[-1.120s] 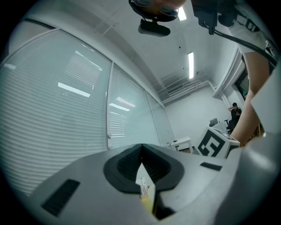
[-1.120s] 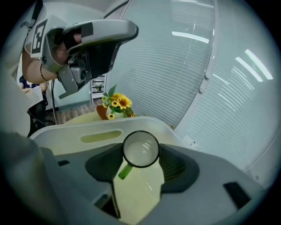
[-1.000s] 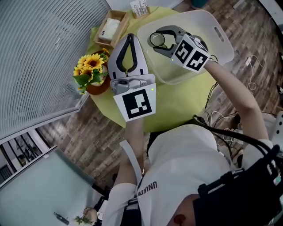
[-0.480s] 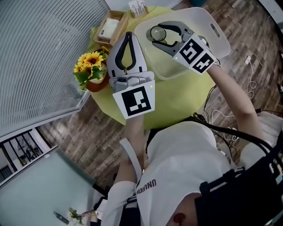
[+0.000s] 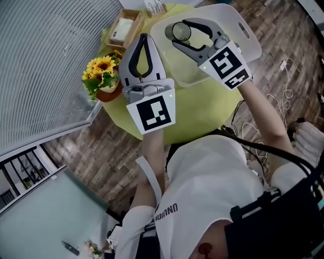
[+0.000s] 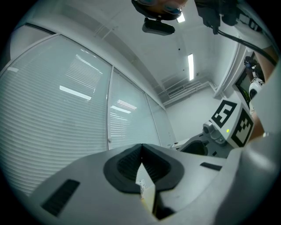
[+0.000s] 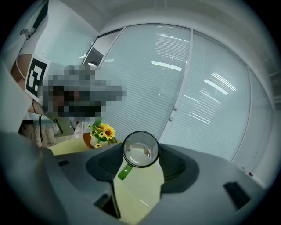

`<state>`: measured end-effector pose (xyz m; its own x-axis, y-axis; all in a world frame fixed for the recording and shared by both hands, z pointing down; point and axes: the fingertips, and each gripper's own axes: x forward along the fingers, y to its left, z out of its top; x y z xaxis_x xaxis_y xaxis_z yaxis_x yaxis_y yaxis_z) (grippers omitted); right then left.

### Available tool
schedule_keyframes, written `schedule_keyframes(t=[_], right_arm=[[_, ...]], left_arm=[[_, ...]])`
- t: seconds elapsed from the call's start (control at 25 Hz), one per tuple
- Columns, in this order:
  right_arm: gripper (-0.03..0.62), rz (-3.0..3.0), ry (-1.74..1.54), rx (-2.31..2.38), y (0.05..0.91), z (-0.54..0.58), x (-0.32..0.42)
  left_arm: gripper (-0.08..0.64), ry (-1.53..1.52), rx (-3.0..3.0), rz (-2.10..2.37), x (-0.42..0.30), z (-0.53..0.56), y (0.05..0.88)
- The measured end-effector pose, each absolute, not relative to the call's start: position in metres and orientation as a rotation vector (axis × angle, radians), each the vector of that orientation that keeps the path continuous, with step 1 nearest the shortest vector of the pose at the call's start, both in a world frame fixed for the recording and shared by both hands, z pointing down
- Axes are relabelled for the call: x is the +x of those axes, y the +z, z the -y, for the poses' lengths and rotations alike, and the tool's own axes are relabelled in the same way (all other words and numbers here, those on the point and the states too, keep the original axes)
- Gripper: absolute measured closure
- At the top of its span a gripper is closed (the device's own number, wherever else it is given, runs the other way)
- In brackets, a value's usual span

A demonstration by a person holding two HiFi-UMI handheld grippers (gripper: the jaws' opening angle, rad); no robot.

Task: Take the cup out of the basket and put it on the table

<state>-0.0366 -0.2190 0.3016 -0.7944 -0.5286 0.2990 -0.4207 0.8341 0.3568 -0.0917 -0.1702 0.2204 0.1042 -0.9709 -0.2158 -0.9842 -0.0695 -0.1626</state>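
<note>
Since a second ago the right gripper has risen with the cup and now looks larger in the head view, while the left gripper has kept its place over the table. That cup is clear glass with a green handle. It is clamped between the right gripper's two jaws, which press on its sides. In the head view it hangs over the far left corner of the basket, a white plastic tub with cut-out grips. The right gripper view looks into the cup's round mouth, with the handle pointing down and left and the yellow-green table below it. No basket wall shows around the glass there.

Left of the basket, the left gripper is clenched on nothing. Its own view shows the dark pads meeting at the tips, with only a sliver of tabletop in the gap beneath.

A pot of sunflowers stands at the table's left edge, just beside the left gripper. Farther off sit a wooden box and a small card. White blinds fill the far left.
</note>
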Motion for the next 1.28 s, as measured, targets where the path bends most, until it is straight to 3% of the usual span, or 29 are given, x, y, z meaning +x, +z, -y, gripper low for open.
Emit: schedule_keyframes(t=[1.28], right_arm=[[0.322, 2.755, -0.313, 0.921, 0.274, 0.214, -0.025]], left_arm=[[0.548, 0.062, -2.093, -1.960, -0.100, 0.172, 0.218]])
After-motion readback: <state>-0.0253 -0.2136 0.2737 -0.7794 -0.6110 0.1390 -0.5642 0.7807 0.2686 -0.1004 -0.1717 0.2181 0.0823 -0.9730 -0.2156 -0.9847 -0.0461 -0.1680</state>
